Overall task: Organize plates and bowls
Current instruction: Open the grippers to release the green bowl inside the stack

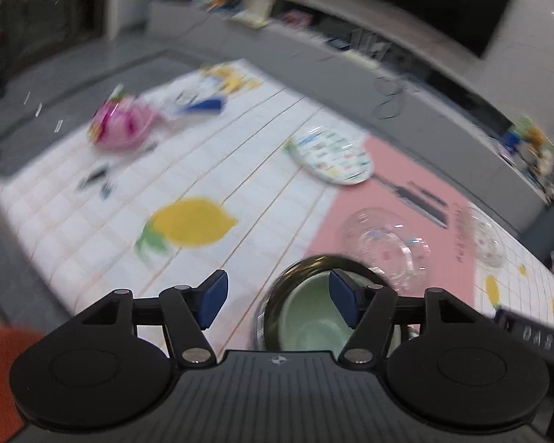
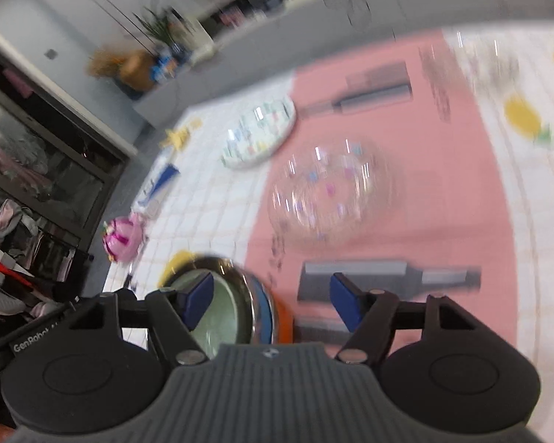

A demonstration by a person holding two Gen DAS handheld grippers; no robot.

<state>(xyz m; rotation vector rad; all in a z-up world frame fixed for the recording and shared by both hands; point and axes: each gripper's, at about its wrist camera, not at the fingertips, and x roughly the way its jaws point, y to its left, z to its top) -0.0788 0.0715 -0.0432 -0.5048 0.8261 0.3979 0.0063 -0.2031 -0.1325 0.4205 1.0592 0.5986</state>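
Note:
A stack of bowls with a pale green inside and dark rim (image 1: 306,317) sits under my left gripper (image 1: 277,297), which is open above it; the right finger overlaps the rim. In the right wrist view the same stack (image 2: 221,306) shows blue and orange bowls beneath. My right gripper (image 2: 271,301) is open and empty just right of the stack. A clear glass bowl with coloured dots (image 1: 384,243) (image 2: 328,188) stands on the pink mat. A white patterned plate (image 1: 332,157) (image 2: 258,134) lies farther back. A small glass bowl (image 1: 487,236) sits at right.
The table has a white tiled cloth with lemon prints (image 1: 192,221) and a pink mat (image 2: 424,184). A pink wrapped object (image 1: 120,125) (image 2: 123,236) and a blue-white packet (image 1: 203,105) lie at the far side. A grey counter (image 1: 424,85) runs behind.

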